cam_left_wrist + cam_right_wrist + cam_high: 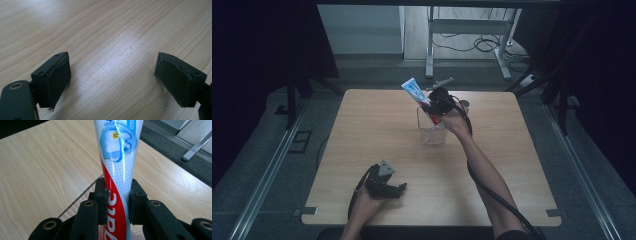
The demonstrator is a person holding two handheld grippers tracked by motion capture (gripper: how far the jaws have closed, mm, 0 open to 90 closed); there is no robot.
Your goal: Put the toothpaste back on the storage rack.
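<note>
Right gripper [117, 202] clamps the toothpaste tube [117, 170] mid-body, tilted over the clear cup [432, 131] at the table's [362, 130] far middle. Best to lower it straight so it clears the rim. Left gripper [112, 80] rests near left, jaws wide, holding nothing.

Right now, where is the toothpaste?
In the high view, the toothpaste is clamped in the right gripper, over the clear cup near the table's far edge.

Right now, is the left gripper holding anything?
No: the left gripper has its jaws spread wide with bare table between them.
</note>
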